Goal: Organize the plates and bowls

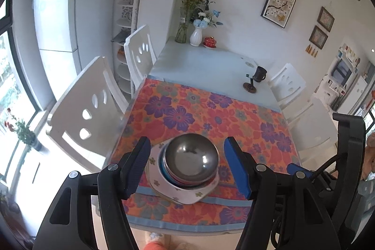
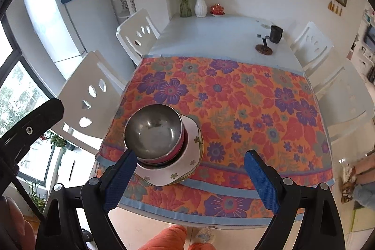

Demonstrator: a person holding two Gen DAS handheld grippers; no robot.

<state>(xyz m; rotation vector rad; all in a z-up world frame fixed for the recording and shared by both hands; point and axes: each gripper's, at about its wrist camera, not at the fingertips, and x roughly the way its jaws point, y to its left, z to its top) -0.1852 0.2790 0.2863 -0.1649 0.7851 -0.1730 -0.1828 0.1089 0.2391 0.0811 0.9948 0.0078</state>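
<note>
A steel bowl (image 1: 191, 156) (image 2: 152, 132) sits on top of nested pink and blue bowls (image 1: 185, 180). These rest on white plates with small flower prints (image 1: 187, 195) (image 2: 161, 176), near the front edge of the floral tablecloth (image 1: 211, 114). My left gripper (image 1: 186, 141) hovers over the stack, its blue pads (image 1: 138, 165) on either side and clear of the rims. My right gripper (image 2: 191, 154) is wide open to the right of the stack, with its left pad (image 2: 119, 179) close to the plates' edge. Neither gripper holds anything.
White chairs (image 1: 89, 114) (image 2: 314, 43) line both sides of the table. At the far end stand a glass vase of greenery (image 1: 182, 32), a white vase (image 1: 196, 36) and a red lidded cup (image 1: 209, 42). A dark mug (image 1: 259, 73) and a small stand (image 1: 249, 86) sit at the right.
</note>
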